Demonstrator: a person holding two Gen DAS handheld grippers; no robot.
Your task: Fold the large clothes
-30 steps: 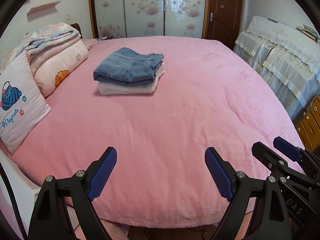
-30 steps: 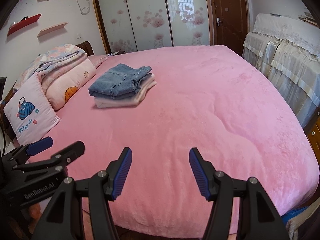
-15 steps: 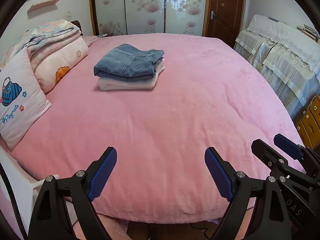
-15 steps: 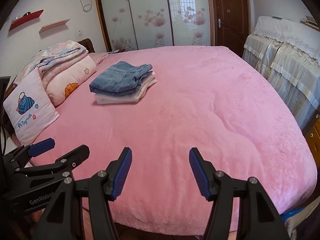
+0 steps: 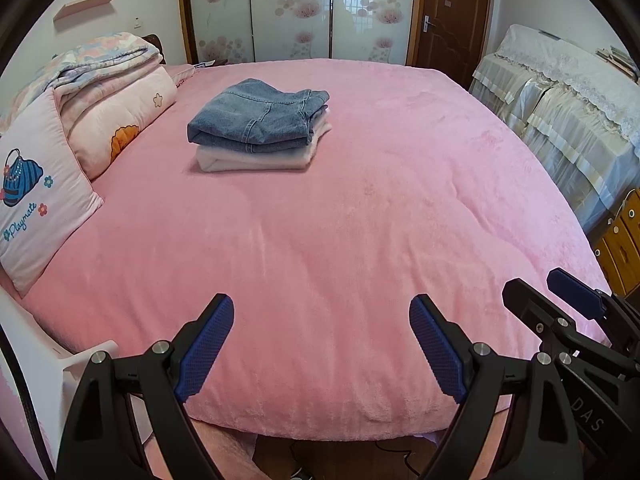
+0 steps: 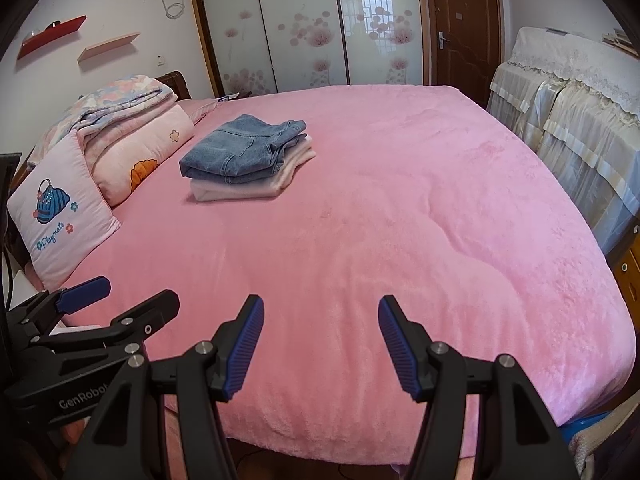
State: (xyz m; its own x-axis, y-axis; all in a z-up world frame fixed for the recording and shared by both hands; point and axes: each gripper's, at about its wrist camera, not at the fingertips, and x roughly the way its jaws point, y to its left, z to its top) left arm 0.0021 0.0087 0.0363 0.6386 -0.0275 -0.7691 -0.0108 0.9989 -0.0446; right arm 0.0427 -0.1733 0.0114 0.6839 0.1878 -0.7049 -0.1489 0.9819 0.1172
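Hovering over the near edge of the pink bedspread point(image 5: 360, 220), the left gripper point(image 5: 322, 344) is holding its blue-padded jaws wide apart with nothing between them, and the right gripper point(image 6: 320, 344) is doing the same just beside it, gaping over bare pink plush. The folded jeans point(image 5: 256, 116) are lying on top of a folded white garment point(image 5: 256, 158), and this small stack is sitting far out on the bed, toward its left side and well apart from both grippers. Further left, a rolled floral quilt point(image 5: 108, 80) is resting against the headboard end, with a pink "Playmate" pillow point(image 5: 36, 208) leaning nearer in front of it. Beyond the bed, flowered sliding wardrobe doors point(image 6: 304, 24) and a brown door point(image 6: 460, 28) are standing along the far wall, while lace-covered furniture point(image 6: 580, 112) is lining the right side.
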